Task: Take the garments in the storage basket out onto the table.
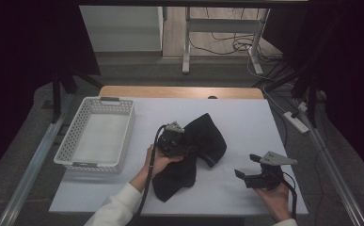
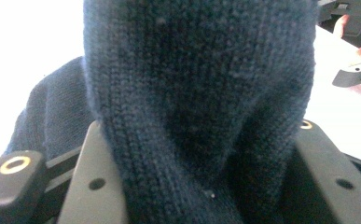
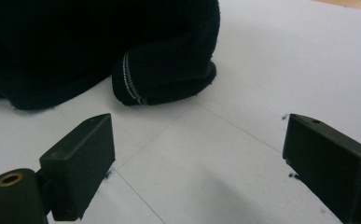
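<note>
A dark navy knitted garment (image 1: 208, 136) lies crumpled on the white table (image 1: 245, 113), near its middle. My left gripper (image 1: 185, 145) rests on the garment's left part and points right. In the left gripper view the knit fabric (image 2: 197, 93) bulges up between the wide-set jaws and hides their tips. My right gripper (image 1: 246, 165) hovers open near the front right, aimed left at the garment, with nothing between its fingers. In the right gripper view a folded hem with pale stitching (image 3: 136, 88) lies just beyond the open gripper (image 3: 197, 140). The right gripper (image 2: 355, 70) also shows at the left gripper view's upper right.
A white perforated basket (image 1: 95, 101) stands on the table's left side with nothing in it. Bare table surrounds the right gripper. Beyond the table are a desk frame (image 1: 186, 42) and floor cables. A power strip (image 1: 296, 121) lies off the right edge.
</note>
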`<state>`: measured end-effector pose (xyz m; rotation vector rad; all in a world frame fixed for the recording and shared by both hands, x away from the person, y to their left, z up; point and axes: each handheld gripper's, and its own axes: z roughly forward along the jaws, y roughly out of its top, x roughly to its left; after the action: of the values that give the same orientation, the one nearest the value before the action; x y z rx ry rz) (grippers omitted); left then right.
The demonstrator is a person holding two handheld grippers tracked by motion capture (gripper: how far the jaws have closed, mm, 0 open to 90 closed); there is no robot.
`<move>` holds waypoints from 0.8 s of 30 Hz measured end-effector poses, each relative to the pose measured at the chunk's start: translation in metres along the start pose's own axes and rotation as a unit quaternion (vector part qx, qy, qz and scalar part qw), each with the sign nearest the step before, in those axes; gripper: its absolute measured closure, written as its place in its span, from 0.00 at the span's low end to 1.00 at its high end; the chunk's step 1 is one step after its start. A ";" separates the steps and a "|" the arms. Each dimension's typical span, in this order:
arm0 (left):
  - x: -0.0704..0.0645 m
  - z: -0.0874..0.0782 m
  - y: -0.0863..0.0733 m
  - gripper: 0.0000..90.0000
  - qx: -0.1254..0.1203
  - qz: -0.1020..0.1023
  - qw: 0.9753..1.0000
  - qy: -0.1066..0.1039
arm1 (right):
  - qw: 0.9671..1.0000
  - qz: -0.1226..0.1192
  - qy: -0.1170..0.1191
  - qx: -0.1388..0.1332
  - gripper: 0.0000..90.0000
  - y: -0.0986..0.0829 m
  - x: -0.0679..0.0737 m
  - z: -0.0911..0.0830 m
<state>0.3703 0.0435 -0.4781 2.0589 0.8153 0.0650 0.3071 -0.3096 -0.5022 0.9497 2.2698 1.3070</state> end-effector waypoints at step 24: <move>-0.010 -0.043 0.016 0.14 -0.082 0.011 0.996 0.027 | 1.000 0.005 -0.003 0.000 0.10 0.000 0.001 -0.001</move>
<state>0.3566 0.0628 -0.4381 1.9189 0.7938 0.1945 0.3060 -0.3098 -0.5022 0.9658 2.2639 1.3067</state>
